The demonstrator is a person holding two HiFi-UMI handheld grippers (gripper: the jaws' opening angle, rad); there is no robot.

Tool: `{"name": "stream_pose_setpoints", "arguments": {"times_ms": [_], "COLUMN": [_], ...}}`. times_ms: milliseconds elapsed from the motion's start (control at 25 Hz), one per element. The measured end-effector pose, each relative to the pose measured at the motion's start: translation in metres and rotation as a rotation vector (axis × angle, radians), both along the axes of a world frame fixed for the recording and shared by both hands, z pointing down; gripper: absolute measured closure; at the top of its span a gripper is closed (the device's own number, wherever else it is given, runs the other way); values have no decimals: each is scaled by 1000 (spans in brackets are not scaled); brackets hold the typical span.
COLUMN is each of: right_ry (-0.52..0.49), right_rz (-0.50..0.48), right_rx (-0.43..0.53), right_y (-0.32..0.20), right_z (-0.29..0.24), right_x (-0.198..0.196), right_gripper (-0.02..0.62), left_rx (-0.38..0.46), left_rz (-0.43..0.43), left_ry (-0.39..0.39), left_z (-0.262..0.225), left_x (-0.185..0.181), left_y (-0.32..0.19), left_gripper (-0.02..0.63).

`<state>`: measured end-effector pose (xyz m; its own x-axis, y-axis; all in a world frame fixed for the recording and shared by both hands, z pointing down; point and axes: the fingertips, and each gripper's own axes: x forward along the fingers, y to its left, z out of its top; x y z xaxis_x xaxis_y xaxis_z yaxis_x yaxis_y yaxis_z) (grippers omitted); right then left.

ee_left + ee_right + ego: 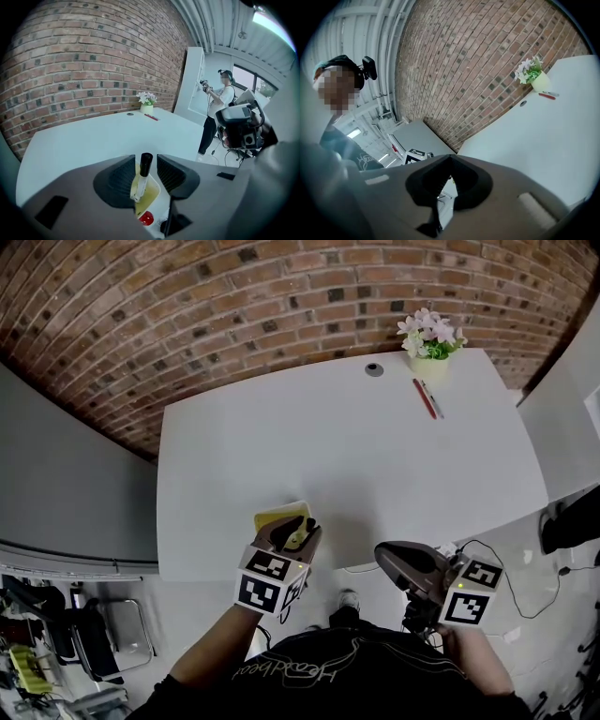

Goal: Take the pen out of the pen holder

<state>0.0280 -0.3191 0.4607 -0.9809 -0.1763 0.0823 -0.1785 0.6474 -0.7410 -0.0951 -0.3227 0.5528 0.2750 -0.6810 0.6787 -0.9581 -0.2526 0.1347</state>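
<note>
A yellow pen holder stands at the near edge of the white table. In the left gripper view a pen with a white barrel and black cap sticks up out of the pen holder, with a red item beside it. My left gripper hangs right over the holder, open; in its own view the left gripper has the pen's cap between the pads with a gap on each side. My right gripper is off the table's near edge, and the right gripper shows its tips together, empty.
A small flower pot, two loose pens and a round cable grommet sit at the table's far side. A brick wall runs behind. Another person stands beyond the table's right end.
</note>
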Motion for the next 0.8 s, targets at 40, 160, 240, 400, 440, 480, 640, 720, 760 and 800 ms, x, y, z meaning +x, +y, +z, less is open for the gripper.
{"name": "stream_pose_setpoints", "arguments": {"times_ms": [40, 160, 240, 400, 440, 480, 640, 720, 760, 800], "right_ry": [1, 0, 0, 3, 4, 5, 6, 6, 6, 6], "right_rz": [-3, -9, -12, -17, -18, -19, -21, -22, -23, -25], "right_rx": [-2, -7, -11, -21, -22, -24, -36, -40, -42, -44], "right_y": [-2, -7, -10, -12, -12, -13, -14, -14, -14, -14], "right_z": [1, 4, 6, 11, 13, 14, 19, 21, 22, 23], "right_x": [0, 1, 2, 4, 4, 5, 7, 7, 6, 5], "right_gripper": [592, 592, 592, 592, 592, 592, 592, 592, 592, 592], "left_rx": [-7, -16, -15, -17, -16, -16, -18, -13, -11, -8], "left_rz": [-2, -17, -27, -27, -31, -36, -46, -51, -54, -58], "left_ry": [-4, 2, 1, -7, -5, -1, -28, -35, -32, -28], "left_z": [3, 7, 8, 12, 11, 11, 12, 14, 14, 14], "left_x": [0, -1, -1, 0, 0, 0, 0, -1, -1, -2], "left_y": [-1, -3, -4, -4, -4, -4, -3, -2, -2, -1], "left_gripper": [482, 482, 483, 484, 485, 485, 513, 520, 523, 523]}}
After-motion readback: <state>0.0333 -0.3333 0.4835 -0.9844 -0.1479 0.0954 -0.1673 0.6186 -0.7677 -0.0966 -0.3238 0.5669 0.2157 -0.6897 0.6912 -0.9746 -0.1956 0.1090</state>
